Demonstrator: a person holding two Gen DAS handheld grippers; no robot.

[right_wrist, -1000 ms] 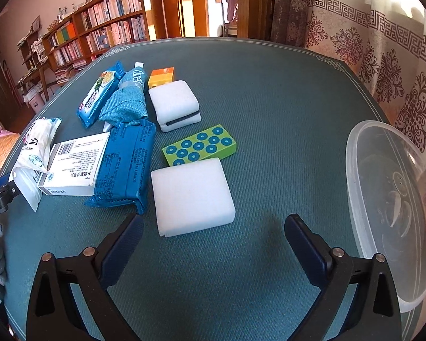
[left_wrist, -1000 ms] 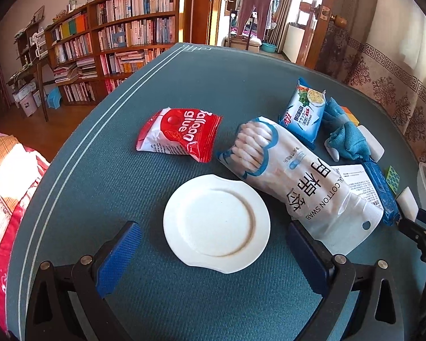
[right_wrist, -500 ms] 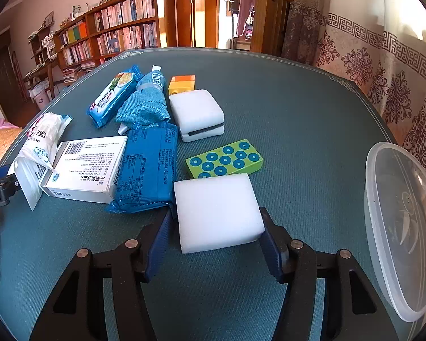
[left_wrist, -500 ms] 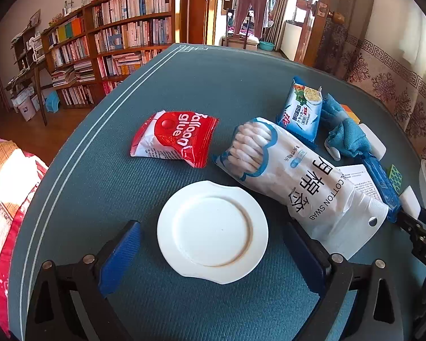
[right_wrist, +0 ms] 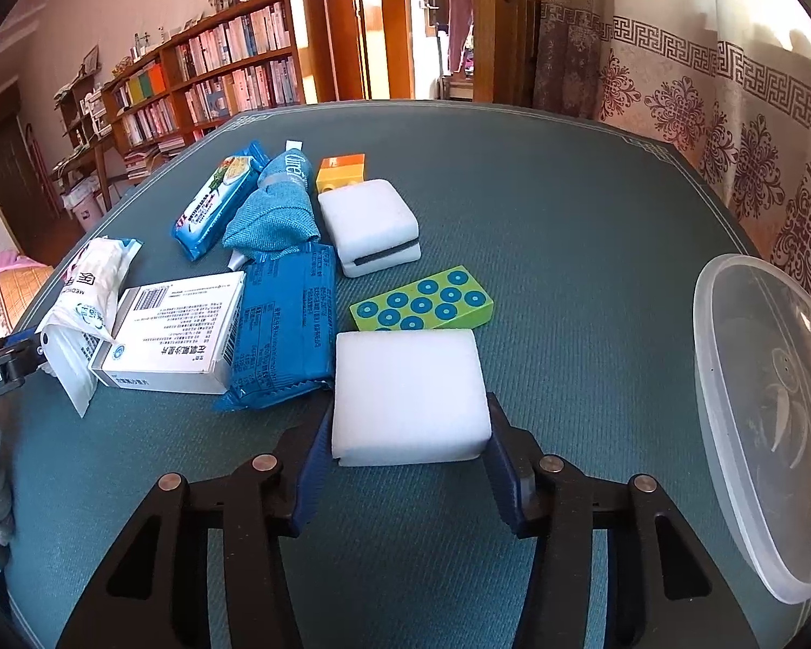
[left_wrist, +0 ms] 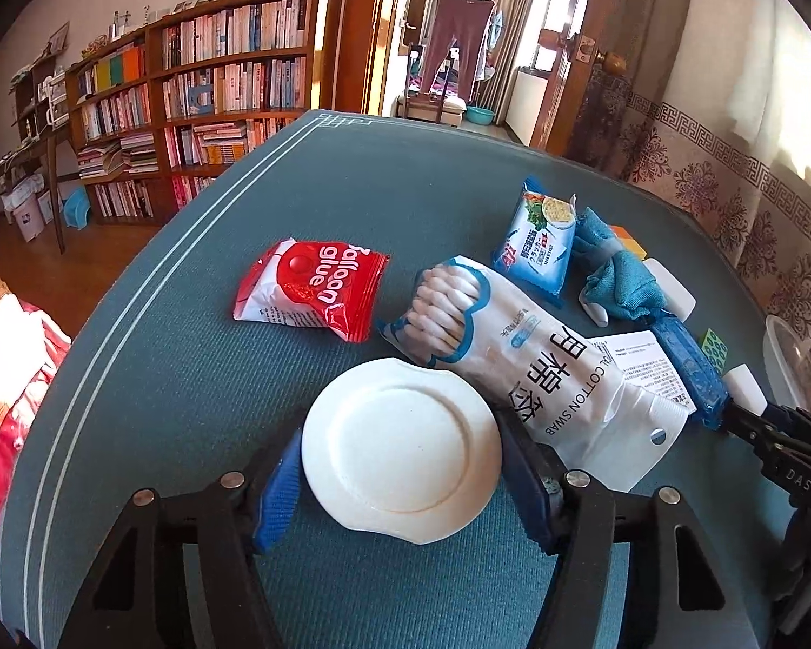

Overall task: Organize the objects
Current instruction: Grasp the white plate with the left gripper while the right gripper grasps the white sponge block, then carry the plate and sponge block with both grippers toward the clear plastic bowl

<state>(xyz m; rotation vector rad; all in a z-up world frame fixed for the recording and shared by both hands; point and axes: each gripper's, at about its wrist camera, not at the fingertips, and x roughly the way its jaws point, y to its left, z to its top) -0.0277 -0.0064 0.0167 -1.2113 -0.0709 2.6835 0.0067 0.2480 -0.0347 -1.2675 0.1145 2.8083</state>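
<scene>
Progress: early, judged from the spread; nothing sorted yet, clear plastic container [right_wrist: 773, 422] at right holding none of the goods.

Left tongs [left_wrist: 400, 473]: just closing, pads at both rims of white plate [left_wrist: 400, 449], which lies flat on worktop [left_wrist: 189, 378].

Right tongs [right_wrist: 408, 451]: just closing, clenched on white sponge block [right_wrist: 408, 395].

Remaining: red glue packet [left_wrist: 311, 289], cotton swab bag [left_wrist: 519, 357] touching plate's rim, blue wafer pack [right_wrist: 284, 324], white box [right_wrist: 173, 335], green dotted block [right_wrist: 424, 305].

Obstruction: swab bag crowds the plate; wafer pack just beside the sponge.
</scene>
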